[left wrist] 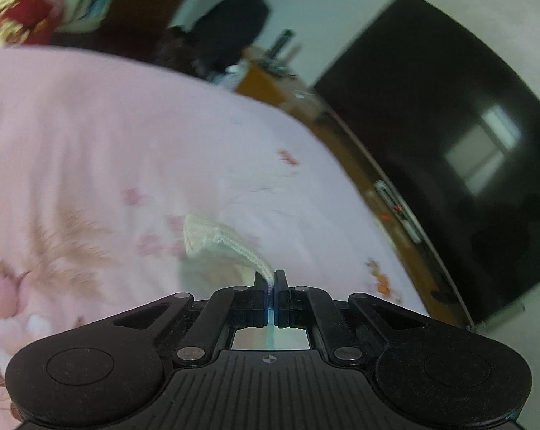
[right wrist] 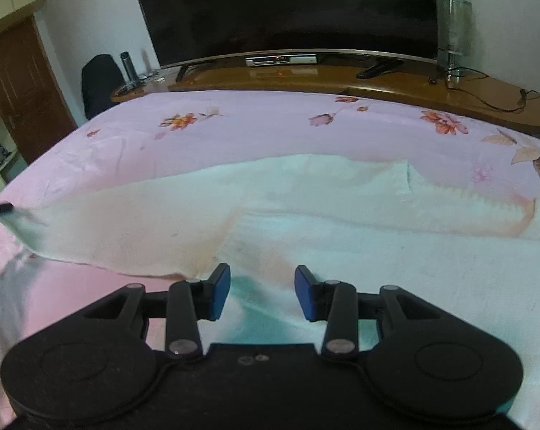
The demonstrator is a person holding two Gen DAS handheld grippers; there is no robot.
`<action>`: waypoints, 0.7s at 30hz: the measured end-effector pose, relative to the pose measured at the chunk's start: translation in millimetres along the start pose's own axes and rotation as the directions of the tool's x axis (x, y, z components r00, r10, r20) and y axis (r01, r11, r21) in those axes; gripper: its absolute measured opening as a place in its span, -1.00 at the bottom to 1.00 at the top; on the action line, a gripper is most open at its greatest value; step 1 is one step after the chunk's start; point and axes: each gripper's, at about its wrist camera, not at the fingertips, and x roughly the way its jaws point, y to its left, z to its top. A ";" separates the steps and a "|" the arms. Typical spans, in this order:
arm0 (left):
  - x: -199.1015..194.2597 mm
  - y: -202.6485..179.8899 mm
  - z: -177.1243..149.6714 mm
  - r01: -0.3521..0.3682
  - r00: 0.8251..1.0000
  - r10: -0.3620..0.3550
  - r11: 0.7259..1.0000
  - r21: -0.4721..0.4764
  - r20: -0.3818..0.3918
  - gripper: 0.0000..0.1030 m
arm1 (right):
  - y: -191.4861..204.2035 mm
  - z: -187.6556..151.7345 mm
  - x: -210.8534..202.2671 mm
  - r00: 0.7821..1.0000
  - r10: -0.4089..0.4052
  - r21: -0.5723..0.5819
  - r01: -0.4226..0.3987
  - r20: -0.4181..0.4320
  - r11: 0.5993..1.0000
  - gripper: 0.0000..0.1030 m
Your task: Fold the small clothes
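1. Left wrist view: nearest the camera, the left hand-held gripper (left wrist: 270, 281) has its jaws fully closed on a corner of the garment (left wrist: 216, 242). One ribbed edge of the pale cloth runs from the jaws up and to the left, over the bed (left wrist: 90, 125).
2. Left wrist view, count: one garment corner, one hand-held gripper. This frame is blurred.
3. Right wrist view: the right hand-held gripper (right wrist: 262, 292) hovers with its jaws partly open and holds nothing; the blue pads (right wrist: 221, 292) stand apart over the cloth.
4. Right wrist view: the garment (right wrist: 341, 236) lies spread on the bed (right wrist: 234, 125), long axis left to right. Its near edge lies directly ahead of the right jaws.
5. Right wrist view: the garment's far-left tip is pinched and lifted off the bed at the frame's left edge.
6. Judgement: the left end is secured; the right hand-held gripper is nearer the free right end.
7. Right wrist view, count: one garment, one bed, one free hand-held gripper.
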 end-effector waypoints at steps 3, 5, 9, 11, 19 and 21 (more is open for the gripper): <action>-14.5 -33.3 -4.9 0.065 0.998 -0.066 0.993 0.101 0.004 -0.96 | 10.0 -1.3 4.9 0.999 -0.042 -0.089 0.042 -0.004 0.995 -0.24; -22.1 -63.5 -13.3 0.136 0.991 -0.135 0.973 0.188 -0.020 -0.96 | 4.9 3.5 2.0 1.000 -0.016 -0.043 0.015 -0.014 0.999 -0.22; -30.3 -131.6 -51.8 0.293 0.955 -0.260 0.897 0.331 -0.142 -0.96 | -17.5 5.2 -22.3 0.997 0.064 0.074 -0.067 0.051 0.995 -0.22; -27.8 -164.0 -82.9 0.365 0.927 -0.296 0.854 0.372 -0.230 -0.96 | -27.2 3.8 -32.4 0.996 0.068 0.086 -0.073 0.060 0.994 -0.24; -2.5 -235.1 -215.0 0.527 0.748 -0.195 0.755 0.390 -0.634 -0.95 | -77.4 -18.8 -62.5 0.998 -0.040 0.129 0.034 0.045 0.991 -0.21; -12.9 -239.6 -215.7 0.539 0.746 -0.211 0.750 0.385 -0.632 -0.95 | -88.6 -25.2 -67.7 0.998 -0.048 0.154 0.042 0.035 0.987 -0.21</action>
